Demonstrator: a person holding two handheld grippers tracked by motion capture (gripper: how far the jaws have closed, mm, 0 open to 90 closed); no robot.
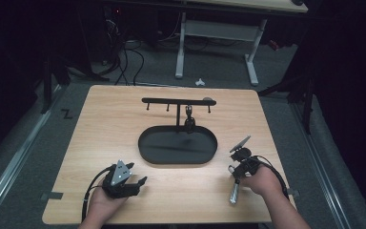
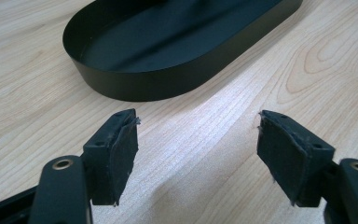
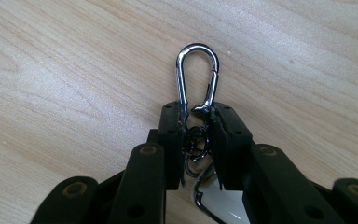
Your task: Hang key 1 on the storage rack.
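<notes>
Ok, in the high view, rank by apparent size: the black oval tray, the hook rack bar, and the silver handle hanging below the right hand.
1. Black oval tray, clearly largest.
2. Hook rack bar, long but thin.
3. Silver handle, smallest, though it sits nearer the camera.

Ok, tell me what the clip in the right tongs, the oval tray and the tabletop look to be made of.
Clip: polished metal, likely steel, judging by its bright mirror-like glints. It is pinched in the right tongs.
Oval tray: matte black with a thin, even wall, probably painted sheet metal, though plastic can't be ruled out.
Tabletop: pale wood grain with a smooth sheen; solid wood or printed laminate, can't tell which.
</notes>
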